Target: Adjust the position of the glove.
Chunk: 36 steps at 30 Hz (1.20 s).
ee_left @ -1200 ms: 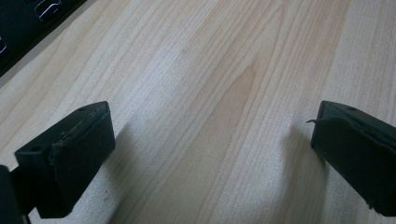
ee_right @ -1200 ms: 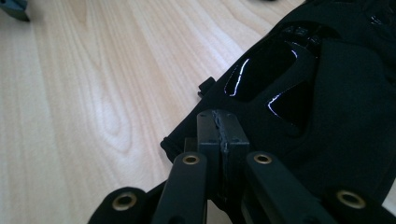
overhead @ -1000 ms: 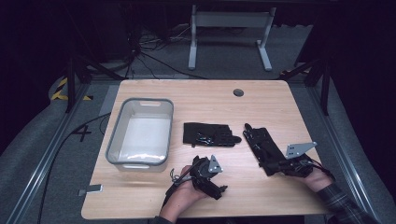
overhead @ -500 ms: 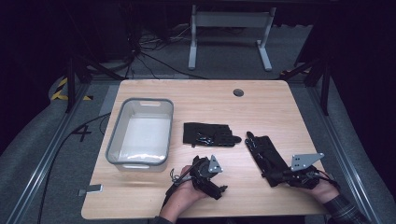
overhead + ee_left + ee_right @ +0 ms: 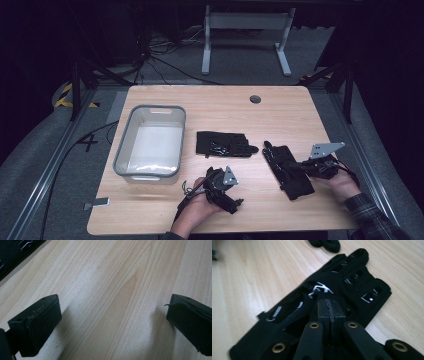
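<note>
Light wood-grain table (image 5: 300,107), rounded corners, cable grommet hole (image 5: 255,99) near the far edge. Left half: clear plastic bin (image 5: 121,150) with grey rim, sitting flat. Centre: black glove (image 5: 222,144), fingers pointing right. Right of it, just apart: second black glove (image 5: 287,170), lying diagonally, fingers toward the far side. Near-left edge: small grey piece (image 5: 97,203), possibly a clip, too small to tell.

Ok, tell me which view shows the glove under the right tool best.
The right gripper view: the glove lies close up, with its white markings and finger slots plain, and the shut right tool sits over it. The high view shows that glove whole but small, beside the other glove. The left gripper view looks at bare table.
</note>
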{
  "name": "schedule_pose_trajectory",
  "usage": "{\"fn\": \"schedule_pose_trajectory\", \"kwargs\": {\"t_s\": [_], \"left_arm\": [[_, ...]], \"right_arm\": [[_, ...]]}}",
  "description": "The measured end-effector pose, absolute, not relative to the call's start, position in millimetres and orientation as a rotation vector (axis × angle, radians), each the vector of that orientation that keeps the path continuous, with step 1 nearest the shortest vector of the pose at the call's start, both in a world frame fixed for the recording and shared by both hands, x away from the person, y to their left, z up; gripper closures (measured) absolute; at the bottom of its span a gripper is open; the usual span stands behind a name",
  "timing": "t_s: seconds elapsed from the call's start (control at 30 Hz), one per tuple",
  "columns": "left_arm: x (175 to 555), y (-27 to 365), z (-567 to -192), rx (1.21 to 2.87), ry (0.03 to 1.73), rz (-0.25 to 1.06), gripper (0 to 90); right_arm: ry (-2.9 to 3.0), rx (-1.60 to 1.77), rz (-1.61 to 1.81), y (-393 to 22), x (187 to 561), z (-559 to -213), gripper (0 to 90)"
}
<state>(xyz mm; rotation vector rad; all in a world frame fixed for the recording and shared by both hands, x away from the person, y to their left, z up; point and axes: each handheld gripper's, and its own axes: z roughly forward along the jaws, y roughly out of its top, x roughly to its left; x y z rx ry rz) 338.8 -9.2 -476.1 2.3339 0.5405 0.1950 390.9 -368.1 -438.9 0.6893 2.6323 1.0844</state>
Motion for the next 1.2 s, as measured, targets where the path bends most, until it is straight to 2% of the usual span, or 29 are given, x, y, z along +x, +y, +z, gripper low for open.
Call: {"fn": "schedule_pose_trajectory", "kwargs": {"t_s": [0.2, 0.7, 1.2], "left_arm": [[338, -9, -476, 2.333, 0.545, 0.199, 0.1], [338, -9, -476, 2.332, 0.545, 0.199, 0.1], [338, -9, -476, 2.331, 0.546, 0.199, 0.1]], "right_arm": [[2.659, 0.713, 1.035, -370, 398, -447, 90.0], [2.709, 0.667, 1.026, -363, 360, -447, 90.0], [2.717, 0.623, 1.061, -358, 352, -445, 87.9]]}}
